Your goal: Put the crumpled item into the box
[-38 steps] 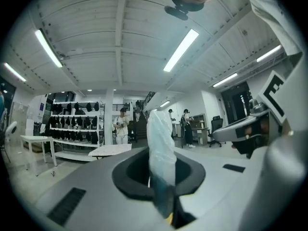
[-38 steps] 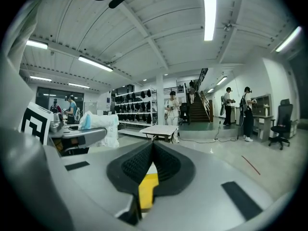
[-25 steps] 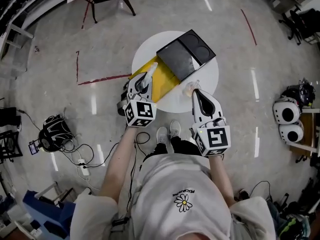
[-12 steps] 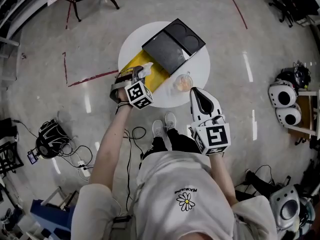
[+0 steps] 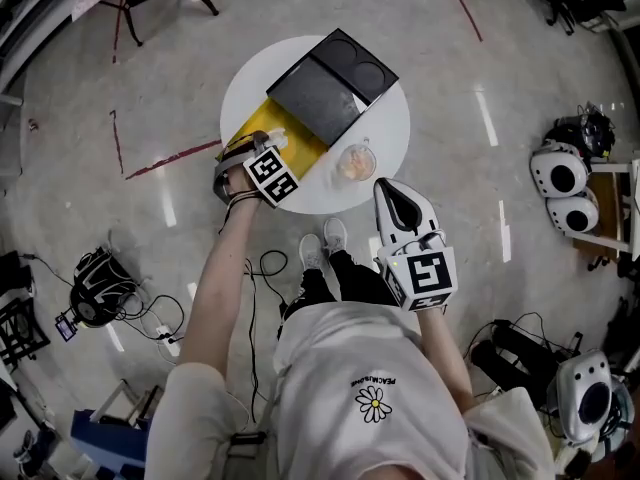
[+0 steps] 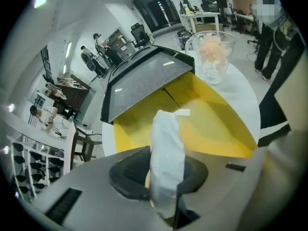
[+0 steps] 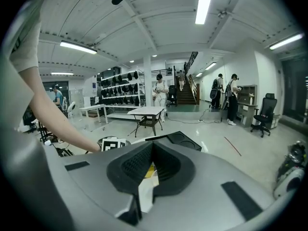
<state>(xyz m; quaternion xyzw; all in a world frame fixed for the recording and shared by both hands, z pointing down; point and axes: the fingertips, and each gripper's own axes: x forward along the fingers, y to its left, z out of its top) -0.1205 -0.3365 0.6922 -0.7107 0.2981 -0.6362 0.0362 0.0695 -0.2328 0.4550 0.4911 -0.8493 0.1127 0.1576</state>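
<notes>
A crumpled white item (image 6: pixel 166 143) stands pinched between the jaws of my left gripper (image 6: pixel 166 177), which are opening. This gripper (image 5: pixel 274 148) hangs over the near edge of the open yellow box (image 5: pixel 262 126) on the round white table (image 5: pixel 390 118). In the left gripper view the yellow box floor (image 6: pixel 211 124) lies just beyond the item, with the grey-black lid (image 6: pixel 144 81) laid back behind it. My right gripper (image 5: pixel 387 188) is shut with nothing in it, near the table's front edge, and its view shows the pads closed together (image 7: pixel 149 170).
A glass cup (image 5: pixel 356 161) with pale orange contents stands on the table right of the box, also close behind it (image 6: pixel 214 54). The lid (image 5: pixel 325 88) covers the table's far side. My feet (image 5: pixel 325 243) are under the near edge. Cables (image 5: pixel 110 278) and white gear (image 5: pixel 560 183) lie on the floor.
My left gripper has tipped steeply down over the yellow box with the white item. My right gripper has drawn back from the cup toward my body.
</notes>
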